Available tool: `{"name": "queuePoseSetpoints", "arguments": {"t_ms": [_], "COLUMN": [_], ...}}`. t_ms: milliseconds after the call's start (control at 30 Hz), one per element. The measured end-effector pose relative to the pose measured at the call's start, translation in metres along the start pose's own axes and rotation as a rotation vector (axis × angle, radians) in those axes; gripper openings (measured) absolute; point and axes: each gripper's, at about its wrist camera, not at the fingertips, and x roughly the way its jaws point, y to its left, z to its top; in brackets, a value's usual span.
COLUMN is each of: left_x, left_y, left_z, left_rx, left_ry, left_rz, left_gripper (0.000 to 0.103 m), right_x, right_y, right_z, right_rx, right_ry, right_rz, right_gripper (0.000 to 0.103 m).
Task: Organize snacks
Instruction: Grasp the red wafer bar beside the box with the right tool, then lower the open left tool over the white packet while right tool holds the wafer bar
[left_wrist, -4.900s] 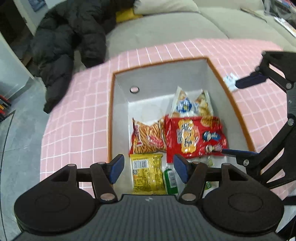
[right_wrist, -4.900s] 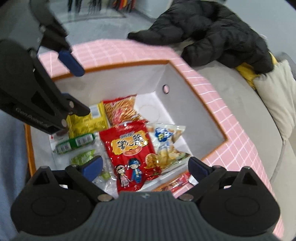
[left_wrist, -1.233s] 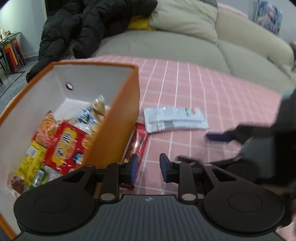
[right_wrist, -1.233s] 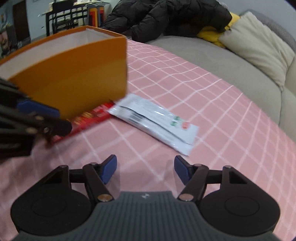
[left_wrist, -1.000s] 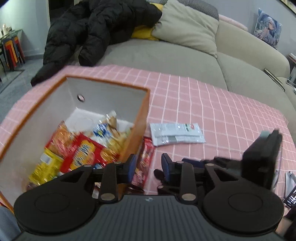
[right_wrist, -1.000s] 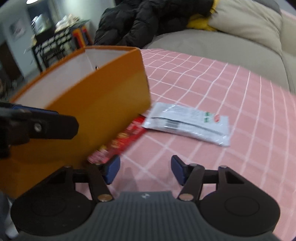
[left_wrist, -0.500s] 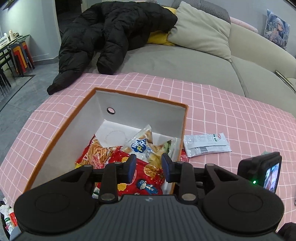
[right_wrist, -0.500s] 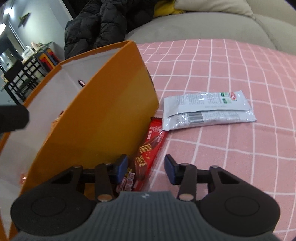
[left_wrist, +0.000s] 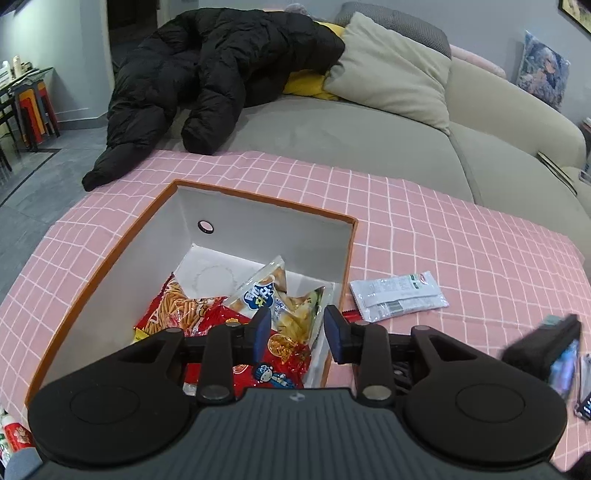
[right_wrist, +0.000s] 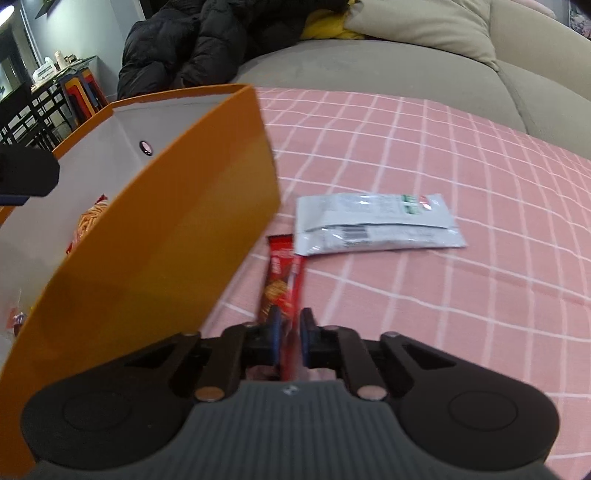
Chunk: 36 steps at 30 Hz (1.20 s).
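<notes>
An orange box (left_wrist: 110, 258) with white inside holds several snack bags, among them a red bag (left_wrist: 221, 321) and a clear chip bag (left_wrist: 266, 295). My left gripper (left_wrist: 295, 328) is open and empty, above the box's near right corner. My right gripper (right_wrist: 287, 334) is shut on the near end of a red snack bar (right_wrist: 282, 280) that lies on the pink cloth beside the box's orange wall (right_wrist: 166, 251). A white flat packet (right_wrist: 376, 223) lies just beyond the bar; it also shows in the left wrist view (left_wrist: 399, 295).
A pink checked cloth (left_wrist: 461, 240) covers the table. A grey sofa (left_wrist: 351, 133) with a black jacket (left_wrist: 207, 74) and a beige cushion (left_wrist: 391, 70) stands behind. The right gripper's camera (left_wrist: 554, 350) shows at the right in the left wrist view.
My right gripper has closed on the red bar's near end. My left gripper has risen, pulled back over the box and opened a little wider.
</notes>
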Motion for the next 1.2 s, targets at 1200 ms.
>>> {"name": "queuePoseSetpoints", "arguments": {"t_ms": [1200], "left_x": [0.033], "left_y": [-0.111], "left_z": [-0.049], "left_rx": [0.308], "left_ry": [0.091], "left_rz": [-0.243], "left_gripper": [0.057], "right_x": [-0.079], "right_y": [-0.110], "right_z": [-0.073], "right_rx": [0.093], "right_ry": [0.005], "right_rz": [-0.268], "right_gripper": [0.026]}}
